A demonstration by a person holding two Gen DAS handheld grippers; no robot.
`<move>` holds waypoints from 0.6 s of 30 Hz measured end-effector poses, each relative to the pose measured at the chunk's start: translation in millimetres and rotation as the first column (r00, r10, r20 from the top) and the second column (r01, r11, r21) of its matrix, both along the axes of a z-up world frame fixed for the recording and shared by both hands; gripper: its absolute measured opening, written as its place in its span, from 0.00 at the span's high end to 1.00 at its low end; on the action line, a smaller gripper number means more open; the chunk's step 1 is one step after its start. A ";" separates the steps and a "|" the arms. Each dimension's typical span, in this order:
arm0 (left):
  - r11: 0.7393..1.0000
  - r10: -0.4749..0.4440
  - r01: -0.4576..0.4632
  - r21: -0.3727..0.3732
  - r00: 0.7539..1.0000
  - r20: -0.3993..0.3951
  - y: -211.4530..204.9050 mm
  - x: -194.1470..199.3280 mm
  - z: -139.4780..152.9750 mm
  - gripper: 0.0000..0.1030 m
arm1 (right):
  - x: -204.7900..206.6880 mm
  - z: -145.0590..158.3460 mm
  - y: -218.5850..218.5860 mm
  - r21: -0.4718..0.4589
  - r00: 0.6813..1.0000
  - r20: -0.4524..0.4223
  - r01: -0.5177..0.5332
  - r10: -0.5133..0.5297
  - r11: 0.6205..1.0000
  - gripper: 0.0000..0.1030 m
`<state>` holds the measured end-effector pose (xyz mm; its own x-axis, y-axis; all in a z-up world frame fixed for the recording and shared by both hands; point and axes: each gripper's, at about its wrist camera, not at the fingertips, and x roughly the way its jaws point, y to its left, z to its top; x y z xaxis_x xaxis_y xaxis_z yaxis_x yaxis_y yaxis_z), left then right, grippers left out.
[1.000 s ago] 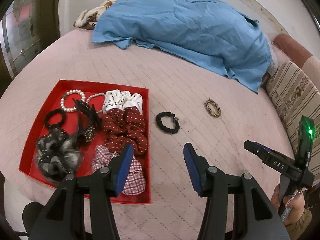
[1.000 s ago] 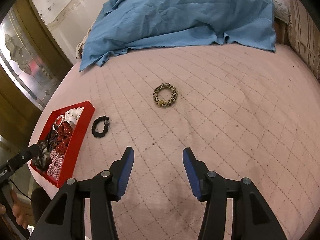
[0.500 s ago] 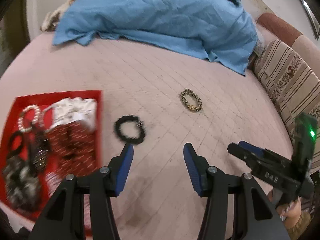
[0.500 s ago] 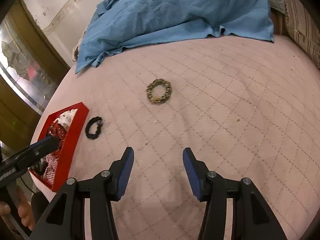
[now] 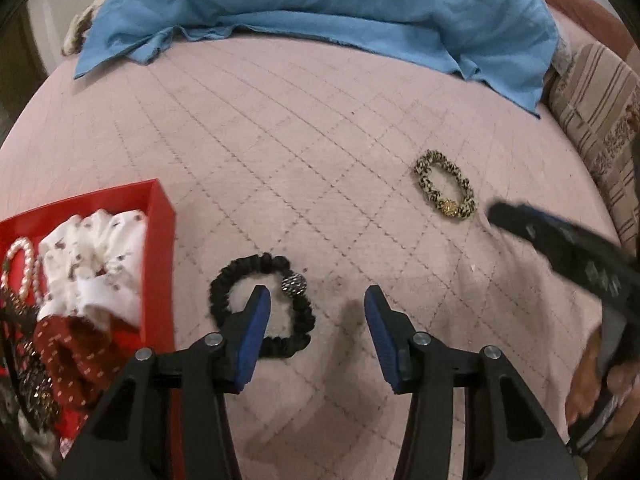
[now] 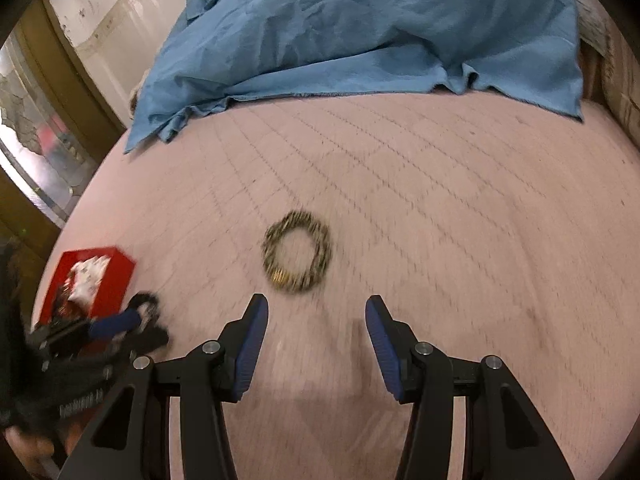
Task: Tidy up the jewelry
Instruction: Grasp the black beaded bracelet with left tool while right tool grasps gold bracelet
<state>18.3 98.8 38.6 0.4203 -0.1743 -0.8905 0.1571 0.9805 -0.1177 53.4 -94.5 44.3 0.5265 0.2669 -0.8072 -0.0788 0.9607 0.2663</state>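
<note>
A black scrunchie with a silver bead [image 5: 262, 304] lies on the pink quilt just right of the red tray [image 5: 160, 248]. My left gripper [image 5: 316, 312] is open and low over it, its left finger inside the ring. A leopard-print scrunchie [image 5: 444, 194] lies farther right; in the right wrist view it [image 6: 297, 251] sits just ahead of my open right gripper [image 6: 316, 316]. The tray holds several scrunchies and a pearl bracelet [image 5: 22, 260]. The right gripper also shows in the left wrist view [image 5: 568, 248], and the left gripper in the right wrist view [image 6: 120, 322].
A blue cloth [image 5: 320, 8] covers the far side of the quilt [image 5: 300, 132]. Striped cushions [image 5: 600, 112] line the right edge. A wall and window frame [image 6: 60, 92] stand at the left.
My left gripper has swung right from over the tray and dropped down onto the black scrunchie. My right gripper has moved forward towards the leopard-print scrunchie. Both stay open.
</note>
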 end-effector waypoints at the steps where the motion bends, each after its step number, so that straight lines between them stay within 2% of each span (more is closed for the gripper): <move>1: 1.000 -0.005 0.005 0.008 1.000 0.004 -1.8 1.4 -0.9 0.53 | 9.2 -2.8 2.0 -0.015 1.000 0.000 0.002 -0.002 1.000 0.47; 3: 1.000 -0.011 0.011 0.014 1.000 0.009 -5.0 3.6 -1.5 0.53 | 22.4 -8.4 5.1 -0.039 1.000 -0.004 0.008 -0.008 0.999 0.51; 5: 1.000 -0.012 0.012 0.015 1.000 0.006 -7.3 5.8 -3.2 0.52 | 33.1 -15.0 7.4 -0.056 1.000 -0.015 0.009 -0.010 0.998 0.62; 8: 0.999 -0.017 0.016 0.041 1.000 0.017 -12.2 4.8 -4.9 0.52 | 43.3 -21.5 12.6 -0.103 1.000 -0.004 0.005 -0.006 0.995 0.68; 9: 0.998 -0.021 0.020 0.059 0.999 0.024 -14.3 3.8 -5.2 0.61 | 45.2 -22.0 14.4 -0.120 1.000 0.000 0.004 -0.004 0.993 0.71; 10: 0.996 -0.030 0.027 0.081 0.999 0.034 -17.1 2.0 -4.8 0.78 | 45.9 -22.8 16.6 -0.145 1.000 0.003 0.004 -0.004 0.989 0.78; 11: 0.996 -0.037 0.034 0.083 0.999 0.038 -18.3 1.3 -4.1 0.85 | 45.7 -23.3 17.9 -0.163 1.000 0.007 0.001 0.000 0.987 0.84; 14: 0.999 -0.045 0.044 0.026 0.999 0.019 -16.6 -2.8 0.7 0.87 | 43.2 -20.3 13.0 -0.139 1.000 0.000 -0.003 0.003 0.990 0.94; 18: 0.998 -0.051 0.052 -0.043 0.998 0.021 -18.9 -18.0 13.1 0.87 | 25.9 -9.8 2.5 -0.075 1.000 0.000 0.022 -0.022 0.997 0.94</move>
